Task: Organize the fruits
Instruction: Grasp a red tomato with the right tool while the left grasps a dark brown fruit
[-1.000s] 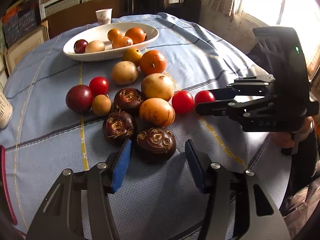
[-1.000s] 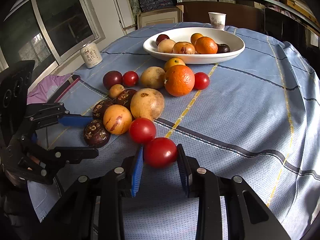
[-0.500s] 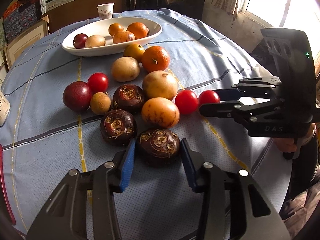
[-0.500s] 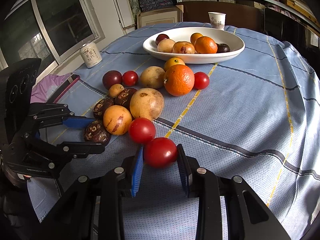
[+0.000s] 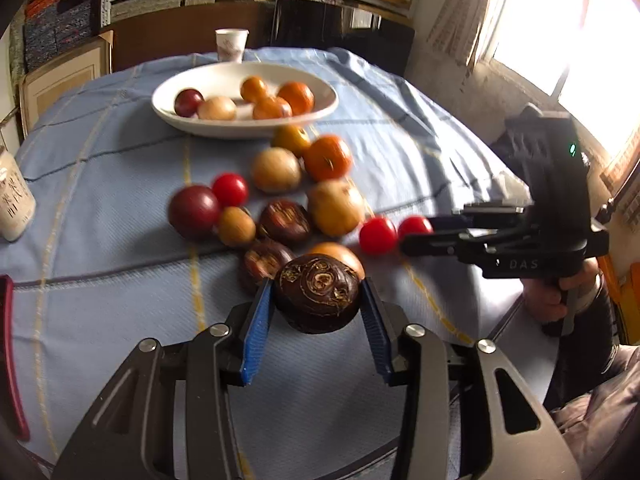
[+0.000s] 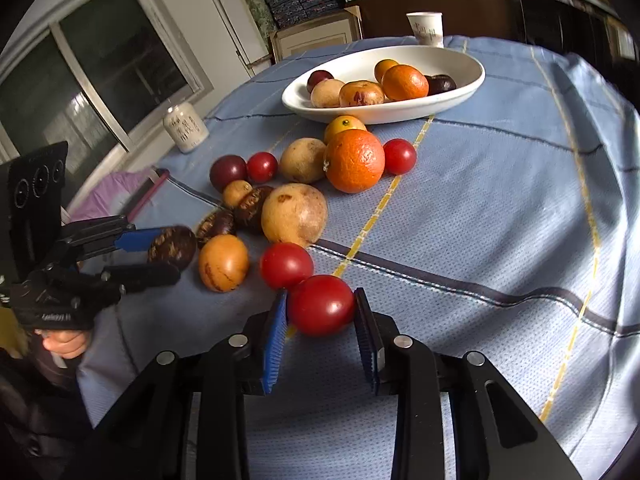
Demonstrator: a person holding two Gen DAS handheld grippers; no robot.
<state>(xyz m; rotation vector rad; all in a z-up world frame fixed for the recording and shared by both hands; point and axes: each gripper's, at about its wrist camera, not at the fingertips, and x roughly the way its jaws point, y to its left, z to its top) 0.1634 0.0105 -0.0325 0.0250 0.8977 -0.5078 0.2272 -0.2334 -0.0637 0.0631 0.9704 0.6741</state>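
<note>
Left gripper: its blue pads are closed against both sides of a dark brown patterned fruit, which sits between the fingertips, apparently raised just clear of the blue tablecloth. In the right wrist view the same fruit shows between the left gripper's fingers, at the near left edge of the loose fruit cluster.

Right gripper: narrowly set, its pads pressing on a red tomato at the near end of the cluster; whether the tomato is off the cloth cannot be told. A second tomato touches it on the far left side.

The white bowl stands at the far side of the table, well apart from both grippers, holding several fruits. A large orange lies between bowl and cluster.
</note>
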